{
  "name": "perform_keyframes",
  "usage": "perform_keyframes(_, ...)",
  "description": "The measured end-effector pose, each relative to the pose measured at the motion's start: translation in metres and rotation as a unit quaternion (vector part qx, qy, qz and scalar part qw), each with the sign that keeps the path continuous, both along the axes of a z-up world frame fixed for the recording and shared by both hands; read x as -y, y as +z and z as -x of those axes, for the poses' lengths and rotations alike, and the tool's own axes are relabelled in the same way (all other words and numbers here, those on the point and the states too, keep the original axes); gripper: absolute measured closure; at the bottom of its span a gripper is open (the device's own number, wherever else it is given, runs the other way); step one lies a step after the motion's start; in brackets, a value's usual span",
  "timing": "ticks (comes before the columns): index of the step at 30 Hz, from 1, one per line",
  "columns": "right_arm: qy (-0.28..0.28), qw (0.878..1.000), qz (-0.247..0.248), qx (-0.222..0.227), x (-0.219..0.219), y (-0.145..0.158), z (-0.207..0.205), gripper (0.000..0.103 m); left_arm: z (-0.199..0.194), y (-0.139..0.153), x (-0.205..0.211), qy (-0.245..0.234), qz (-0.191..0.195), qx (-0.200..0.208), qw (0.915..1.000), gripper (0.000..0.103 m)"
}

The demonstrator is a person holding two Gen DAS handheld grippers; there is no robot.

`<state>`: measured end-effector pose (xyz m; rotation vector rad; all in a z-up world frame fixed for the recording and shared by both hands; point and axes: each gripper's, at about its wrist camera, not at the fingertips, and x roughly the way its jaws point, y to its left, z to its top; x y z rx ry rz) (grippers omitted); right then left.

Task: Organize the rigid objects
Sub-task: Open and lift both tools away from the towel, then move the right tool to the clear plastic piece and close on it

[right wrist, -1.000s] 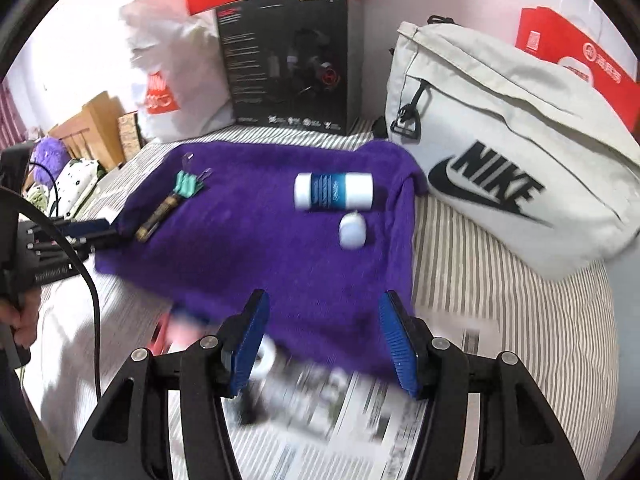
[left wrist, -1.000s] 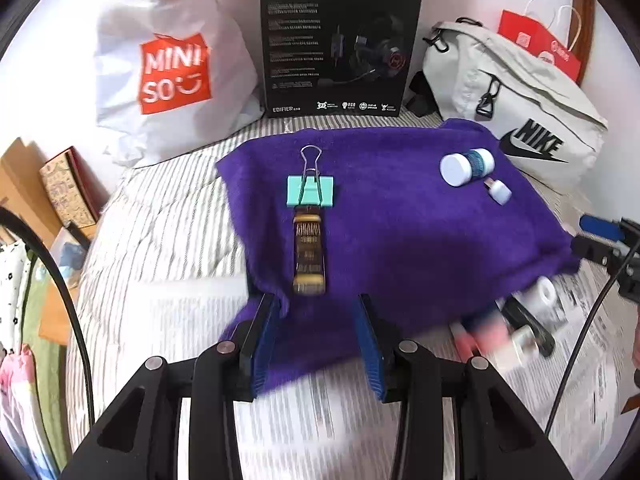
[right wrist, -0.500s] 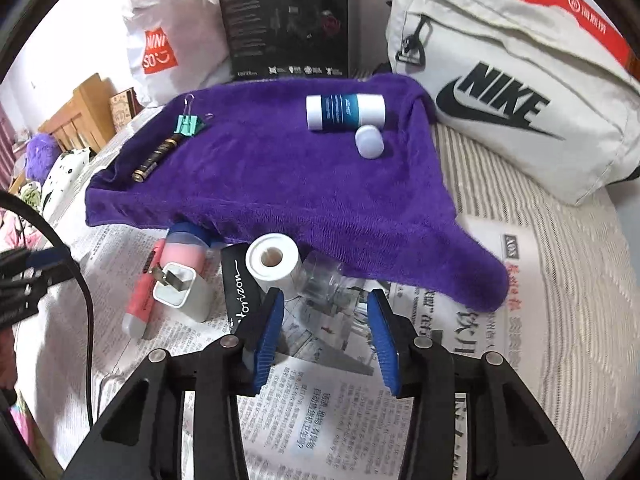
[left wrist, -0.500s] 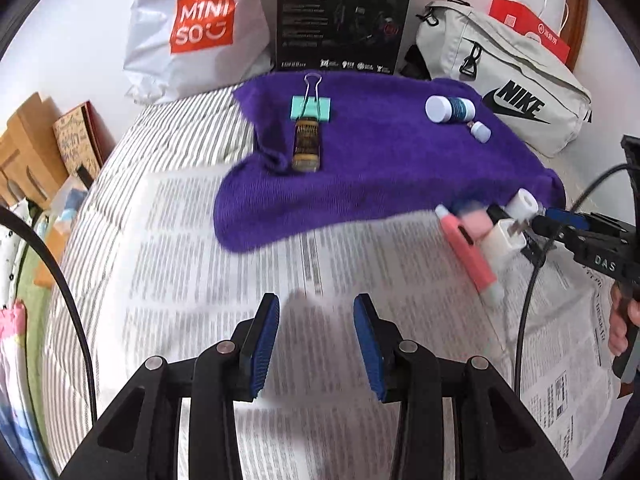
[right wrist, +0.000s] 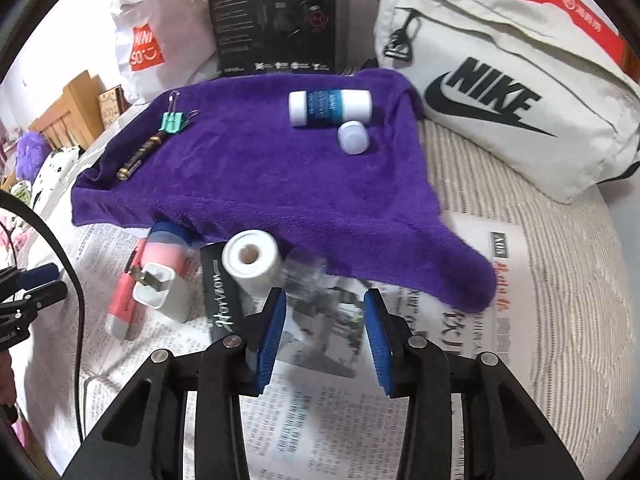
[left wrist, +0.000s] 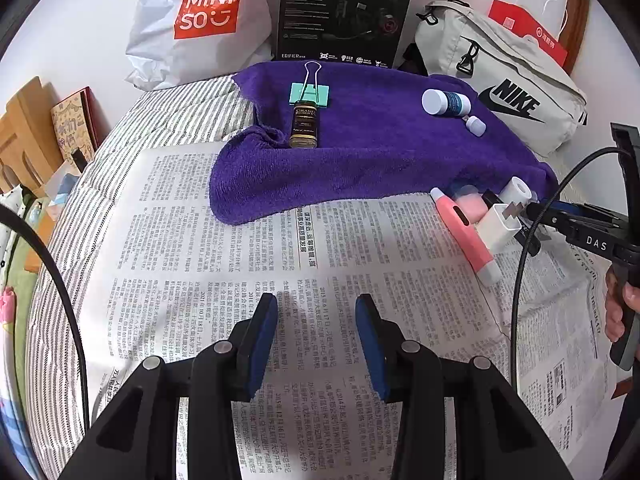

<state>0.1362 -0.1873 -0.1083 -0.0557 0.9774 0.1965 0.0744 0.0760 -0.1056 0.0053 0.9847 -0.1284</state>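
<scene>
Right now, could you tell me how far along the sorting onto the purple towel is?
Done, it seems: a binder clip, dark vial, blue-banded bottle and small white cap lie on the purple towel. In hand: nothing; both the left claw and the right claw are open. Left: the pile on the newspaper, including paper roll, charger and pink tube.

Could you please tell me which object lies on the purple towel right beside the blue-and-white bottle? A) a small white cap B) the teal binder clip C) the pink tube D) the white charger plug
A: the small white cap sits just in front of the blue-and-white bottle on the purple towel; the other items lie elsewhere.
</scene>
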Motion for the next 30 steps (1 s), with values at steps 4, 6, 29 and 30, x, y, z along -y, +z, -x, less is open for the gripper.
perform_keyframes(4,-0.004,1.000,0.011,0.002,-0.006,-0.003,-0.005,0.063,0.000,0.000,0.000,-0.002,0.002,0.000,1.0000,0.062)
perform_keyframes(6,-0.008,1.000,0.022,0.004,-0.005,-0.003,-0.005,0.063,0.000,0.000,0.001,-0.003,0.000,0.000,1.0000,0.062)
perform_keyframes(29,-0.002,1.000,-0.002,0.024,0.020,-0.002,0.006,0.086,-0.003,0.004,0.011,-0.006,0.005,0.006,1.0000,0.059)
perform_keyframes(30,-0.005,1.000,-0.001,0.023,0.024,0.000,0.011,0.086,-0.004,0.006,0.013,-0.010,0.005,0.007,0.9999,0.059)
